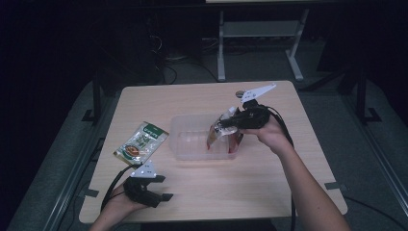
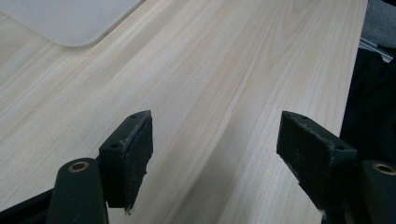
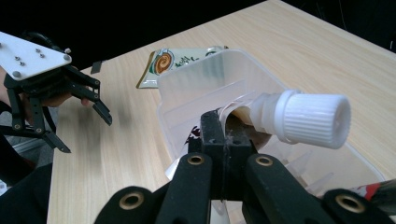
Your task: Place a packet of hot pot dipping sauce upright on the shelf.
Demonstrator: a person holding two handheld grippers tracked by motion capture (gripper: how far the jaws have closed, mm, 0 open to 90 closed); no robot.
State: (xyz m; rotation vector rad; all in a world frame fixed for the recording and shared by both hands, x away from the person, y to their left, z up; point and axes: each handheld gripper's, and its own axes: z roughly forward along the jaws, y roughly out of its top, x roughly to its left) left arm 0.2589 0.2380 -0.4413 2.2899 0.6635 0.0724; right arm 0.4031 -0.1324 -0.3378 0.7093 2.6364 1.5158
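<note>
Overhead, a pale wooden bench stood in a dark room, with grey floor around it and a light metal frame beyond its far edge; a clear plastic tub sat near the middle of the bench, and a flat green-and-white packet lay on the wood just to the left of it, apart from the tub.

The right gripper was held over the right end of the tub, its fingers pressed tight together on the top of a spouted pouch; the pouch hung down from them into the tub, its lower part with red print inside the tub's walls; in the right gripper view its white ribbed cap stuck out just past the fingertips, to the right of them, above the open tub.

The left gripper rested low at the near left corner of the bench, well apart from the pouch and the tub; its fingers stood wide with only bare wood between them; the green packet lay between that gripper and the tub.
</note>
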